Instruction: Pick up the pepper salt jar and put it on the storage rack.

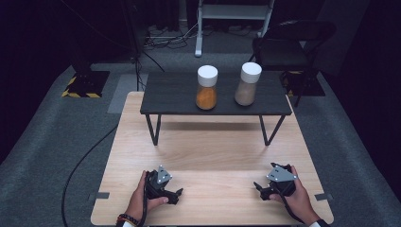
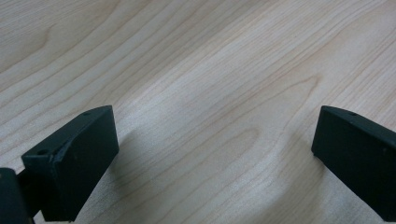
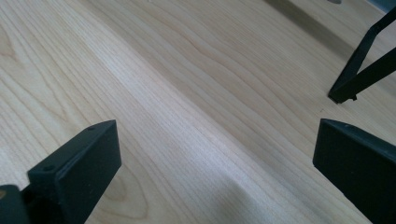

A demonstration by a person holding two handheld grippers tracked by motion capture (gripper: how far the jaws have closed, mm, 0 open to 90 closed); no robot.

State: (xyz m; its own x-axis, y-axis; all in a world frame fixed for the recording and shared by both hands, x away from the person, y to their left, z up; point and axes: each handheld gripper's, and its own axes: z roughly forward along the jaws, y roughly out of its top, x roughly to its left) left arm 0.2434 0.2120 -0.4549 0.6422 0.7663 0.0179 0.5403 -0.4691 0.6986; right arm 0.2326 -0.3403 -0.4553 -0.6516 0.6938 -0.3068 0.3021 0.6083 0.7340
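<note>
Two white-capped jars stand upright on a small dark shelf (image 1: 175, 94) at the far side of the wooden table (image 1: 213, 151): one filled with orange powder (image 1: 206, 88), one with beige powder (image 1: 247, 84). My left gripper (image 1: 176, 194) rests low on the table near its front edge, held by a hand, jaws wide apart with bare wood between them (image 2: 215, 154). My right gripper (image 1: 258, 187) rests near the front right, also open over bare wood (image 3: 215, 163). Both grippers are far from the jars.
The shelf stands on thin black legs (image 1: 153, 130); one leg foot (image 3: 343, 95) appears in the right gripper view. A black folding chair (image 1: 288, 42) and a white stand (image 1: 234, 14) sit beyond the table. A cable (image 1: 82, 161) runs along the carpet at left.
</note>
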